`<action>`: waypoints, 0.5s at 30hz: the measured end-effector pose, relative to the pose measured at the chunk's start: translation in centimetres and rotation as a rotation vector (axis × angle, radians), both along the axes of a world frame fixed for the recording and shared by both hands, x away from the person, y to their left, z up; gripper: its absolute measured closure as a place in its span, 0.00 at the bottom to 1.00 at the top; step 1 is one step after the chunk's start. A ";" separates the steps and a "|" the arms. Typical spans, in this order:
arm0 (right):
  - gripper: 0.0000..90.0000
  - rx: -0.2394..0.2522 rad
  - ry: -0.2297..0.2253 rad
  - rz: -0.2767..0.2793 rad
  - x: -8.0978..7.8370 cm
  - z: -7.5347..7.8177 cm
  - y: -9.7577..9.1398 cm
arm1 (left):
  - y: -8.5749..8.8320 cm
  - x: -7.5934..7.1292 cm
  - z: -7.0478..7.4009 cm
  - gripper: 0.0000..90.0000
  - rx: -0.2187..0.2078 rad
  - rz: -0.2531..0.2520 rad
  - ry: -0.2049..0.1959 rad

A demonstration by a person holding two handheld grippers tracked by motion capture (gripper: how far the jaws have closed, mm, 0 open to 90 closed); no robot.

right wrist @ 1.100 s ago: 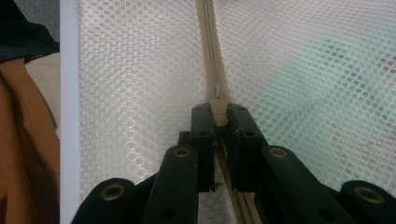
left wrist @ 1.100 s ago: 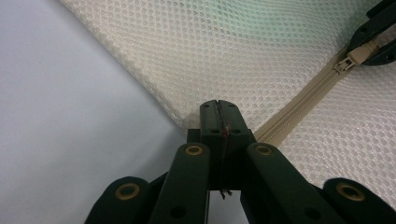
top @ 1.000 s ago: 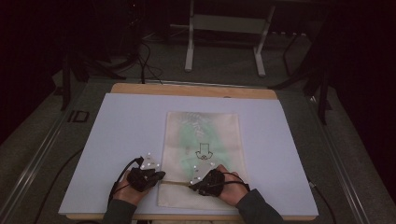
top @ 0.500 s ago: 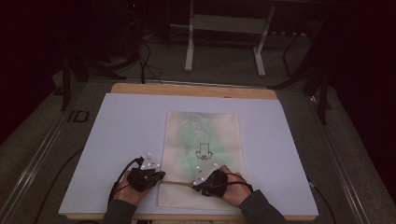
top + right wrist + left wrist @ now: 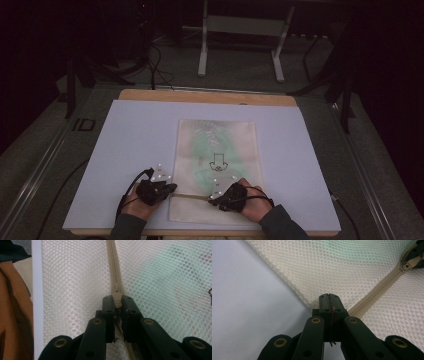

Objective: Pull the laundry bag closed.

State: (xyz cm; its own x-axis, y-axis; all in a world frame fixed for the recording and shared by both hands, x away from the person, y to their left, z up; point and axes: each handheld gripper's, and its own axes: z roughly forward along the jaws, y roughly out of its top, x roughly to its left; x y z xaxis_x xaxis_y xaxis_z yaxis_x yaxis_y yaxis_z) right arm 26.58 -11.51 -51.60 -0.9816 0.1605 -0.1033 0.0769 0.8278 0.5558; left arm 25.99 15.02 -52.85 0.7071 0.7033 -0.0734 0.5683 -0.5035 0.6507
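A cream mesh bag [image 5: 217,145] lies flat on the white board [image 5: 125,150], with something pale green inside. A beige zipper [image 5: 192,196] runs across its near end. My left gripper [image 5: 170,189] is shut on the bag's left edge, at the zipper's end. In the left gripper view its jaws [image 5: 328,298] meet on the mesh [image 5: 324,267] beside the zipper [image 5: 382,286]. My right gripper [image 5: 212,197] sits further along the zipper. In the right gripper view it [image 5: 117,301] is shut on the zipper pull [image 5: 117,288], with the zipper tape [image 5: 112,262] running ahead.
The board rests on a wooden table [image 5: 205,96] whose near edge lies just behind the hands. A sleeve [image 5: 15,315] shows at the left of the right gripper view. A metal stand [image 5: 240,40] and cables [image 5: 160,70] are on the floor beyond.
My right gripper has slid a little to the right along the zipper with the pull. The left gripper has stayed in place.
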 end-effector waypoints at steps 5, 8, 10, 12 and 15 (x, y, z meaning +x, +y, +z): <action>0.92 0.001 0.004 -0.003 0.0 0.0 -0.1 | 0.0 0.0 0.0 1.00 -0.002 0.002 0.001; 0.92 0.006 0.005 -0.007 -0.1 0.0 -0.4 | 0.0 0.0 0.0 1.00 -0.002 0.001 0.002; 0.92 0.007 0.006 -0.009 -0.1 0.0 -0.6 | 0.0 0.0 0.0 1.00 -0.001 0.002 0.001; 0.92 0.009 0.008 -0.011 -0.1 0.0 -0.8 | 0.0 0.0 0.0 1.00 0.000 0.001 0.000; 0.92 0.001 0.004 -0.010 -0.2 0.1 -0.8 | 0.0 0.0 0.0 1.00 -0.001 0.002 0.001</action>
